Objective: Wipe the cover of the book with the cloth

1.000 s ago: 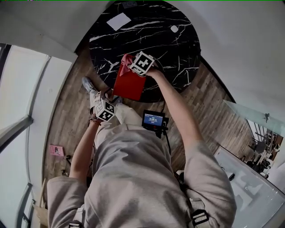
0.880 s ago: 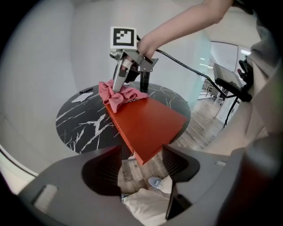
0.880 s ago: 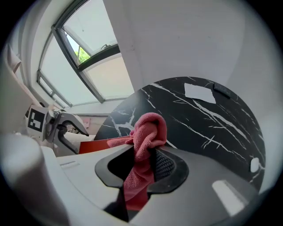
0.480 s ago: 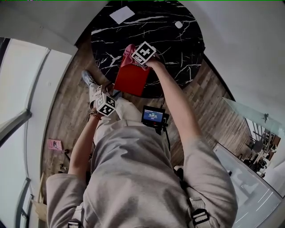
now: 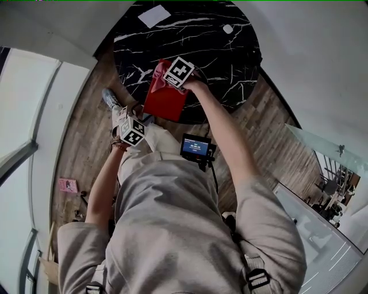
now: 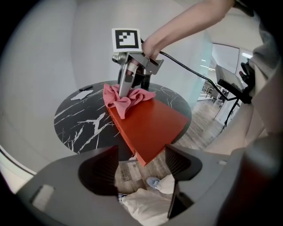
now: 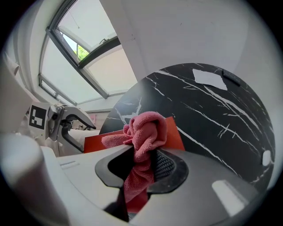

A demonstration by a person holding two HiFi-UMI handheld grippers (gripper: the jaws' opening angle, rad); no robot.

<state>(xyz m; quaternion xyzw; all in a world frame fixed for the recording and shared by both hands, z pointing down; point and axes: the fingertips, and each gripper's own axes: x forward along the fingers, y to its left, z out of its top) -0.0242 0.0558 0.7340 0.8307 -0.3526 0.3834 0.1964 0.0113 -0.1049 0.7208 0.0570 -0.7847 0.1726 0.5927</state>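
A red book [image 5: 167, 103] lies on the round black marble table [image 5: 218, 51], its near end hanging over the table's edge. My right gripper [image 5: 167, 80] is shut on a bunched pink cloth [image 5: 159, 77] and presses it on the book's far left corner. The right gripper view shows the cloth [image 7: 146, 132] pinched between the jaws of the right gripper [image 7: 142, 161], with the book [image 7: 174, 134] behind. My left gripper [image 5: 123, 115] hangs off the table by the person's knee. Its jaws are opening, and nothing is between them on the left gripper [image 6: 141, 154]; the book [image 6: 152, 123] lies beyond.
A white sheet [image 5: 154, 15] and a small white object [image 5: 227, 28] lie at the table's far side. A small monitor [image 5: 194, 148] hangs at the person's waist. A shoe [image 5: 110, 99] and a pink item [image 5: 67, 185] are on the wooden floor.
My right gripper with the cloth has shifted a little to the left across the book's far end. The left gripper stays low beside the knee, off the book.
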